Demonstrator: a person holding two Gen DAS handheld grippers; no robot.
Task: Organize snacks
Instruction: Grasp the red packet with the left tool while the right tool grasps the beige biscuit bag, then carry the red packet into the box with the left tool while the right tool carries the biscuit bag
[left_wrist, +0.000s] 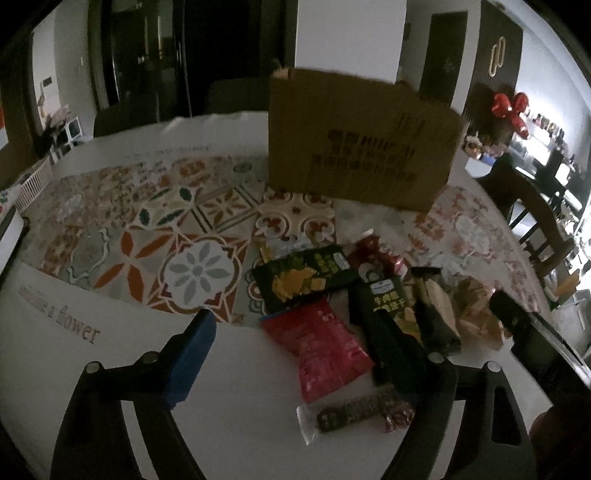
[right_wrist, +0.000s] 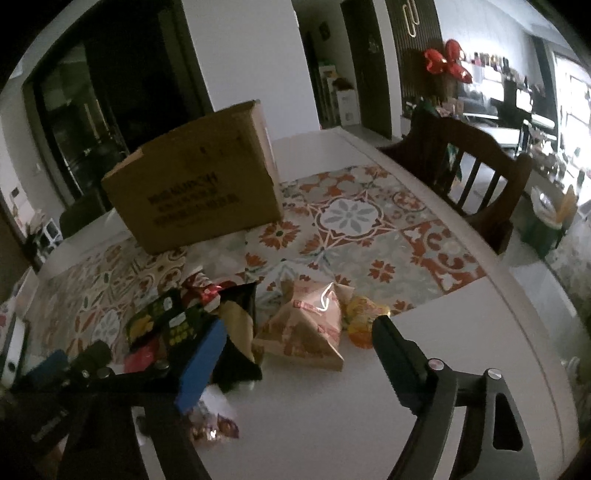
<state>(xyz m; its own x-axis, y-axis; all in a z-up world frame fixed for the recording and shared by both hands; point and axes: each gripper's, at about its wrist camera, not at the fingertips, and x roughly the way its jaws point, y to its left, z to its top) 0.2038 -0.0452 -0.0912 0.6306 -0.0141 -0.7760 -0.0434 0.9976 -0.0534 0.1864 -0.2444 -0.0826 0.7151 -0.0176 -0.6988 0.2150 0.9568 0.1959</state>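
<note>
A white table (left_wrist: 240, 424) carries a patterned tile-print mat (left_wrist: 155, 236). On it stand a cardboard box (left_wrist: 358, 140) and a heap of snack packets (left_wrist: 332, 306).

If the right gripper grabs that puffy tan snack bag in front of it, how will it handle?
The tan snack bag looks air-puffed, so it is probably light and will likely squash between the right gripper fingers. Its glossy film may be slippery. Resting flat on the table, it should slide rather than roll if pushed.

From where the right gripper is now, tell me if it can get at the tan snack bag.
Probably yes. The right gripper is open and the tan snack bag lies straight ahead between its fingers, on top of the table with nothing over it; only the yellow snack crowds its right side.
</note>
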